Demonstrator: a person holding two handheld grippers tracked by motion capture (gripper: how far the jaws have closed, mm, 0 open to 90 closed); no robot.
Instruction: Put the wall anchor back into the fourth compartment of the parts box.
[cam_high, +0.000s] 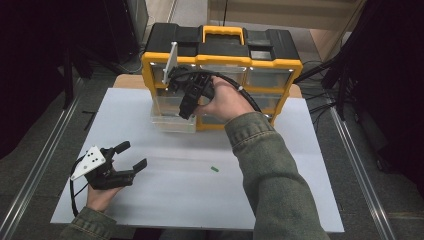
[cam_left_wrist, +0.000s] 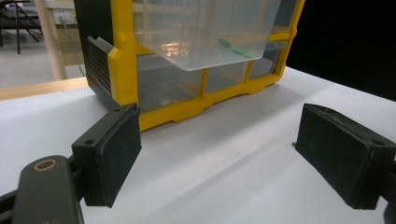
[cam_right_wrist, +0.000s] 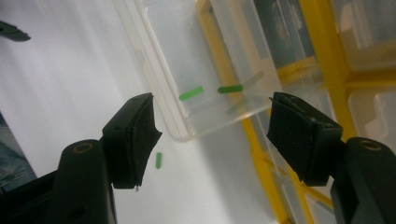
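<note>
Yellow-and-black drawer cabinet (cam_high: 220, 65) at the far edge of the white table (cam_high: 280, 200); all places given relative to it. Clear drawer (cam_high: 172, 117) pulled well out of the cabinet's front, lower left bay, still hanging in its slot. Two small green pieces (cam_right_wrist: 191, 93) inside the drawer, lying on its floor near the front wall, just apart from each other. A third green piece (cam_high: 214, 169) loose on the table in front of the cabinet, well apart from it, between the two grippers.

Right gripper (cam_high: 192, 97) over the open drawer, directly before the cabinet front, jaws spread wide with nothing between them. Left gripper (cam_high: 131, 157) low on the table, well in front of the cabinet and to its left, jaws likewise wide apart and empty, pointed toward the cabinet.

Progress, as judged: drawer opened, two pieces apparently already deposited, sorting well under way. Left to do, probably: pick-up of the remaining piece from the table, its drop into the drawer, then closing of the drawer. Small, flat piece likely to need a careful low pinch against the tabletop.
</note>
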